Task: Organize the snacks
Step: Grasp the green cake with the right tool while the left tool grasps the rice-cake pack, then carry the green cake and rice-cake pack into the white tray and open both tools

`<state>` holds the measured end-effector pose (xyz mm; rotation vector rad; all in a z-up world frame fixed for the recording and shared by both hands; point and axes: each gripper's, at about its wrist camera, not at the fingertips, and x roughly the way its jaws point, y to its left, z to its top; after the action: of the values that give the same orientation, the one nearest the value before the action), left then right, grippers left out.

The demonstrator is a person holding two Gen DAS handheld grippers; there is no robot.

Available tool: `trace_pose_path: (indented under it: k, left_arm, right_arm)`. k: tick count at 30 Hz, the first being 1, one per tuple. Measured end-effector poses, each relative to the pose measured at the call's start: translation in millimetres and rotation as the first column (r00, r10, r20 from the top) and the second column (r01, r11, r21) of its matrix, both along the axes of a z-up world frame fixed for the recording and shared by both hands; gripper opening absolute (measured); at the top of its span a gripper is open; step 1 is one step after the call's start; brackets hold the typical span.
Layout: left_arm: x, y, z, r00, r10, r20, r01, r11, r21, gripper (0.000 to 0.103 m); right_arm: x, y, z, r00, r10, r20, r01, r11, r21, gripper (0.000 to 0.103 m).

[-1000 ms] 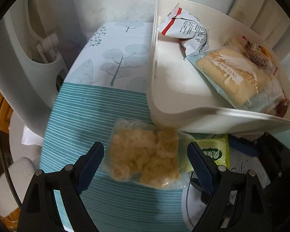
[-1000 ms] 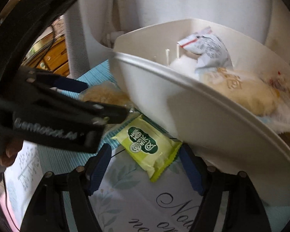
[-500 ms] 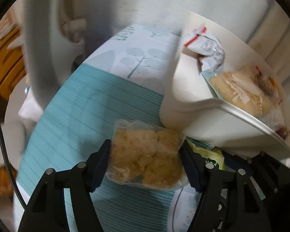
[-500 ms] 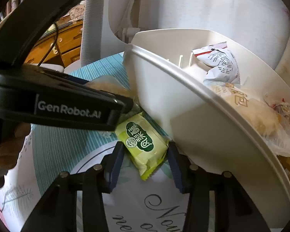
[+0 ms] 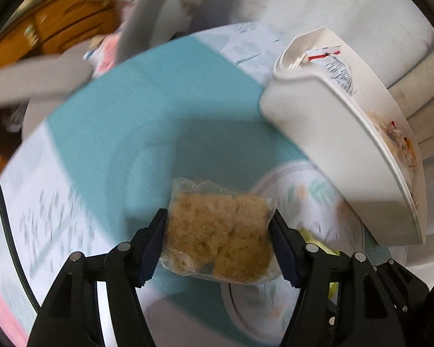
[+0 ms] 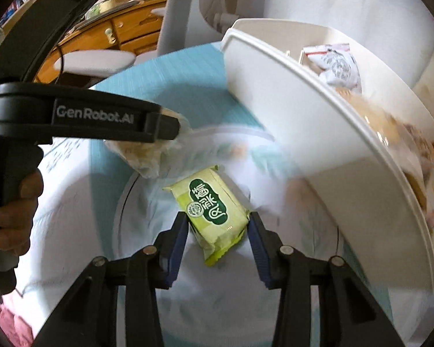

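Note:
My left gripper (image 5: 218,222) is shut on a clear bag of crumbly brown snack pieces (image 5: 217,237), and the bag hangs above the teal cloth. In the right wrist view the same left gripper (image 6: 175,127) sits at the upper left with the bag (image 6: 141,156) under it. My right gripper (image 6: 218,222) has its jaws closing on a green snack packet (image 6: 208,205), both pads touching its sides. A white bin (image 5: 318,121) stands to the right and holds a white-and-red packet (image 5: 335,69) and other wrapped snacks (image 6: 370,115).
A teal and white patterned tablecloth (image 5: 159,101) covers the table. Past the far edge stand a white chair (image 6: 185,8) and a wooden cabinet (image 6: 115,31). A person's hand (image 6: 17,217) grips the left gripper's handle. The bin's wall (image 6: 289,121) rises close beside both grippers.
Both grippers closed from open onto their snacks. The left one rolled and shifted with the brown bag; the right one carried the green packet; the bin now sits further right in both views.

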<state>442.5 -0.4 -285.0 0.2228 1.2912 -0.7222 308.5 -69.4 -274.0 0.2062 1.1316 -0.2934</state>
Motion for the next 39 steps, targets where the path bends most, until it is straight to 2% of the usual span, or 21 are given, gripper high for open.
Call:
trace_pose_path:
  k: [3,6,11,17,22,30,32,39]
  left_arm:
    - [-25.3,25.2,8.1,0.998,0.064,-0.017,-0.063,0.998,0.023,0.066]
    - [-50.4,49.7,21.0,0.992,0.122,-0.033,-0.121,0.993,0.014,0.066]
    - [-95.6,87.7,53.5,0.983,0.183,0.003,-0.183,0.983,0.004,0.066]
    - [-144.4,119.8,93.0,0.954,0.299,0.015,-0.298,0.954,-0.042,0.066]
    - [-181.6,140.6,121.2,0.932,0.362,0.024,-0.359,0.93,-0.079,0.066]
    - [-226.2,139.6,148.2,0.908,0.417,0.048,-0.412,0.907,-0.08,0.066]
    - [-235.8,133.1,153.8,0.895,0.443,0.048,-0.439,0.895,-0.077,0.066]
    - [-263.4,87.1,161.5,0.843,0.536,0.029,-0.532,0.842,-0.094,0.066]
  right_arm:
    - [-17.4,7.4,7.4,1.0,0.011,-0.015,-0.011,1.0,0.0,0.042]
    - [-38.4,14.1,18.9,1.0,0.016,-0.021,-0.016,1.0,-0.002,0.042]
    - [-82.9,21.5,46.8,1.0,-0.006,-0.004,0.006,1.0,0.004,0.042]
    - [-130.7,23.6,84.2,0.997,-0.053,0.05,0.052,0.999,0.01,0.042]
    - [-169.9,27.8,109.9,0.992,-0.078,0.097,0.077,0.997,0.009,0.042]
    - [-208.4,5.8,124.0,0.984,-0.105,0.143,0.096,0.993,0.069,0.042]
    - [-210.8,-4.3,125.7,0.983,-0.095,0.154,0.081,0.992,0.093,0.042]
    - [-201.6,-56.2,131.7,0.984,0.036,0.172,-0.061,0.988,0.143,0.042]
